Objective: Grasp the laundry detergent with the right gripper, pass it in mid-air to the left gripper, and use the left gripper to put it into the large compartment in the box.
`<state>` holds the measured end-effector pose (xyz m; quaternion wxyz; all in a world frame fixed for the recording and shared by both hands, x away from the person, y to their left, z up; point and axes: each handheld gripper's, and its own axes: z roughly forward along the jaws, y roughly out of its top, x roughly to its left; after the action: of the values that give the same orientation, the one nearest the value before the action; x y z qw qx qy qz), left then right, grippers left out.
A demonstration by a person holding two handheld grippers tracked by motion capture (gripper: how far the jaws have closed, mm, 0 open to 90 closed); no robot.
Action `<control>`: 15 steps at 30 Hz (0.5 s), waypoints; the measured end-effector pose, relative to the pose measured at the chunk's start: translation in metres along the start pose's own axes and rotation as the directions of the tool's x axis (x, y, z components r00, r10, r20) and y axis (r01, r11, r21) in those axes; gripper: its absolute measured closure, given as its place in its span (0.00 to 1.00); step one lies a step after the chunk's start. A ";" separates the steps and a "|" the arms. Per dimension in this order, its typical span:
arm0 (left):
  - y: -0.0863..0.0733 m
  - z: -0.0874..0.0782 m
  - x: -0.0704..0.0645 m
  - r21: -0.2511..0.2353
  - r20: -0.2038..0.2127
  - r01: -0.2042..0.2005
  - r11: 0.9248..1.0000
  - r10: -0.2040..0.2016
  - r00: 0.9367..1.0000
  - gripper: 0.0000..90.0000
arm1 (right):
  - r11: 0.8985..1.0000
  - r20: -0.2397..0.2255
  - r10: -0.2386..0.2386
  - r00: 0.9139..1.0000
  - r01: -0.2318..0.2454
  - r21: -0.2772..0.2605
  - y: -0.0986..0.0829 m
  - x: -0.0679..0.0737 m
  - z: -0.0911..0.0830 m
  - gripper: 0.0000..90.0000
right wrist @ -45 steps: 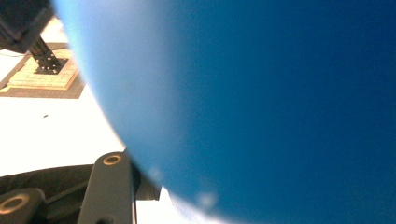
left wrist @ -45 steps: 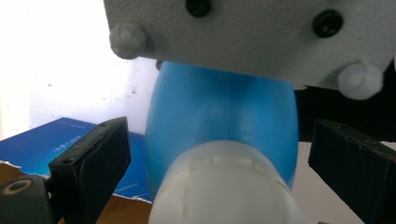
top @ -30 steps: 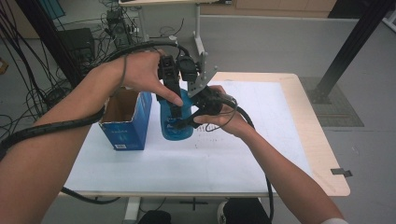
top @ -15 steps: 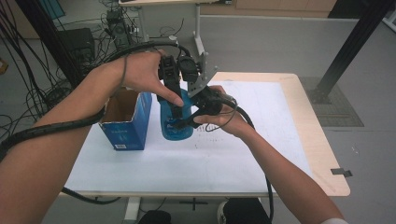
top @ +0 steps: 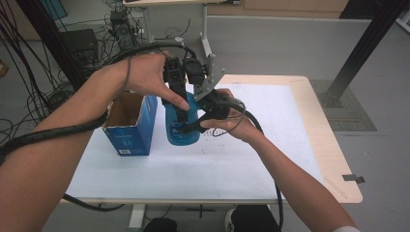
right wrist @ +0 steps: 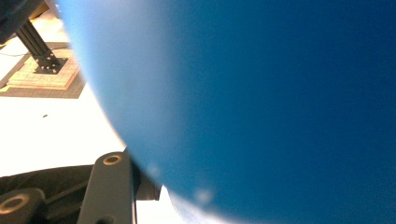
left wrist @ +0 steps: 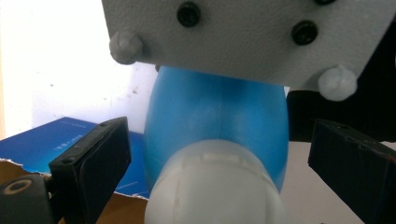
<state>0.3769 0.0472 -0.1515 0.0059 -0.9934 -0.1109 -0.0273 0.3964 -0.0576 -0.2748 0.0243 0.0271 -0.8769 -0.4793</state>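
While I count from the left, one open blue box (top: pixel 129 125) stands on the white worktop (top: pixel 203 164), its top flaps up and its inside bare brown card. Just beside it, to its right, stands one blue bottle (top: pixel 183 126), upright, with one white cap (left wrist: pixel 215 186) at its top. I see two tools over that bottle, one in each of my hands. My left tool (top: pixel 180 104) comes down from above; in the left gripper view its two black jaws stand apart on either side of the cap, with a gap on each side, and the blue body swells beyond them. My right tool (top: pixel 205 113) reaches in from the right side, pressed close against the bottle's flank. In the right gripper view the blue wall sits right up at the camera, one black jaw shows at the lower left, and I cannot tell whether that tool is apart or clamped.
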 end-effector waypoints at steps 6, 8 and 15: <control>0.000 0.000 0.000 0.001 -0.004 -0.002 1.000 0.002 1.000 0.07 | 1.000 0.000 -0.002 1.000 0.002 -0.002 0.000 0.000 0.000 0.48; 0.000 0.000 0.000 0.000 -0.005 -0.004 1.000 0.004 1.000 0.07 | 1.000 0.003 -0.006 1.000 0.006 -0.004 0.001 0.000 0.000 0.48; -0.001 0.000 0.000 0.001 -0.006 -0.006 1.000 0.006 1.000 0.07 | 1.000 0.003 -0.006 1.000 0.006 -0.005 0.001 0.000 0.001 0.48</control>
<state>0.3768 0.0480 -0.1510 0.0068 -0.9937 -0.1079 -0.0303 0.3967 -0.0564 -0.2740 0.0214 0.0289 -0.8758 -0.4814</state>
